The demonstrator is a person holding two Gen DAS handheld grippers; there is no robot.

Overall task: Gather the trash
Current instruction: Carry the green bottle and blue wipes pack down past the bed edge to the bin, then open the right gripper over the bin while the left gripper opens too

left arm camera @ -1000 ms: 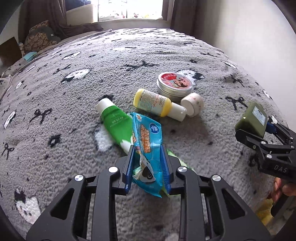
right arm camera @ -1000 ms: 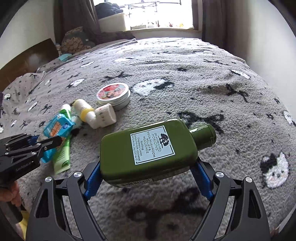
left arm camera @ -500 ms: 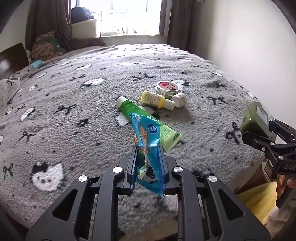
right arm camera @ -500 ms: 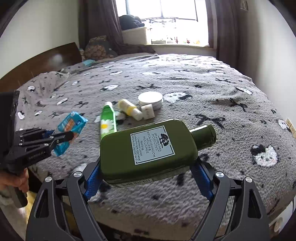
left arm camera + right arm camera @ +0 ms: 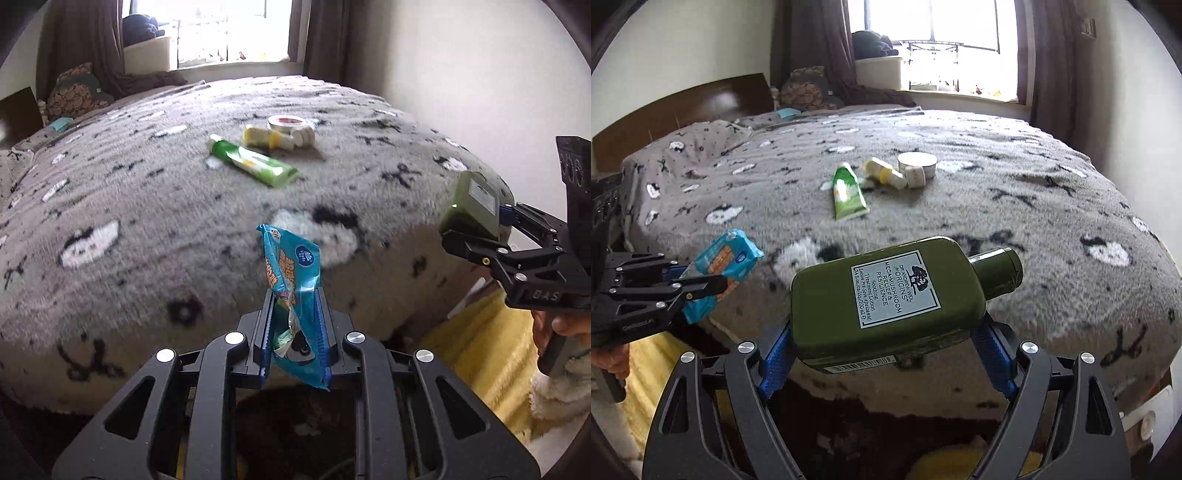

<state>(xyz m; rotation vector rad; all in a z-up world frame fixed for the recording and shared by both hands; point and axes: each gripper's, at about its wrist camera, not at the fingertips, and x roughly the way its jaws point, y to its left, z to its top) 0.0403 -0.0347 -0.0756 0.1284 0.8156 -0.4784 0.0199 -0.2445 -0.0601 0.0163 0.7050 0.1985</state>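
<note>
My left gripper (image 5: pixel 295 325) is shut on a crumpled blue snack wrapper (image 5: pixel 291 273), which sticks up from between the blue pads, past the bed's near edge. That wrapper (image 5: pixel 720 266) also shows at the left of the right wrist view. My right gripper (image 5: pixel 882 354) is shut across a dark green lotion bottle (image 5: pixel 886 295) that lies crosswise with its cap to the right. The bottle (image 5: pixel 472 210) appears at the right of the left wrist view. On the grey blanket (image 5: pixel 147 206) remain a green tube (image 5: pixel 255 164), a yellow bottle (image 5: pixel 266 137), a round tin (image 5: pixel 288 122) and a small white jar (image 5: pixel 304 136).
The bed's near edge (image 5: pixel 923 373) drops to a dark floor below both grippers. Yellow fabric (image 5: pixel 480 354) lies on the floor by the person's hand (image 5: pixel 565 328). A wooden headboard (image 5: pixel 683 110), pillows and a window (image 5: pixel 931 40) are at the far side.
Both grippers have pulled back from the middle of the bed to beyond its near edge, carrying the wrapper and the green bottle. The items left on the blanket now look farther away.
</note>
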